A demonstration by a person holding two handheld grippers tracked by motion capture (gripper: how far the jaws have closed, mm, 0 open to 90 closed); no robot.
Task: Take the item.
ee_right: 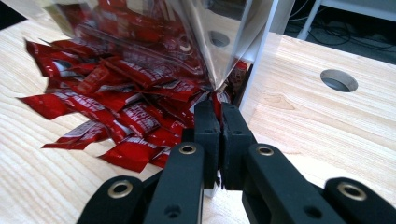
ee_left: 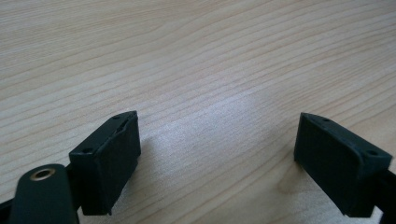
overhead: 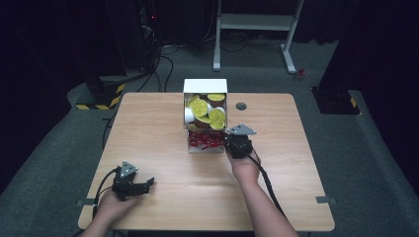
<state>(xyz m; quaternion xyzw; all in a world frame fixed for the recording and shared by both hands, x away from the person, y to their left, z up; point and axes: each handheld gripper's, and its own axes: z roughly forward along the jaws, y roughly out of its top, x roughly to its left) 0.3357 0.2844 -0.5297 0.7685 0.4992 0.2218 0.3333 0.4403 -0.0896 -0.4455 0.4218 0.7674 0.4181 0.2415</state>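
Right gripper (ee_right: 218, 108): jaws pressed together at the mouth of the white dispenser box, pinching the edge of one red sachet (ee_right: 216, 99) between the pads; in the high view (overhead: 238, 143) it sits at the box's lower right corner, grey plate on top, cable trailing back along the forearm.
Red sachet: clamped at the very tips of the right gripper, standing up thin and edge-on between the pads, just under the clear sloped panel (ee_right: 219, 42).
Sachet pile (ee_right: 116, 98): a heap of the same red packets spilling out ahead and to the left of the right gripper's tips, lying flat and overlapping on the wood.
Dispenser box (overhead: 205, 86): white, open-fronted, directly ahead of the right gripper; its lower tray holds the red sachets (overhead: 203, 139).
Yellow-lidded cups (overhead: 202, 107): stacked in the upper part of the box, above and beyond the right gripper.
Left gripper (ee_left: 217, 158): jaws spread wide, nothing between them, bare wood under the tips; in the high view (overhead: 129, 183) it rests near the table's front left corner, well apart from the box and from the right gripper.
Table (overhead: 158, 143): light wood, with a round cable hole (ee_right: 339, 80) ahead and to the right of the right gripper.
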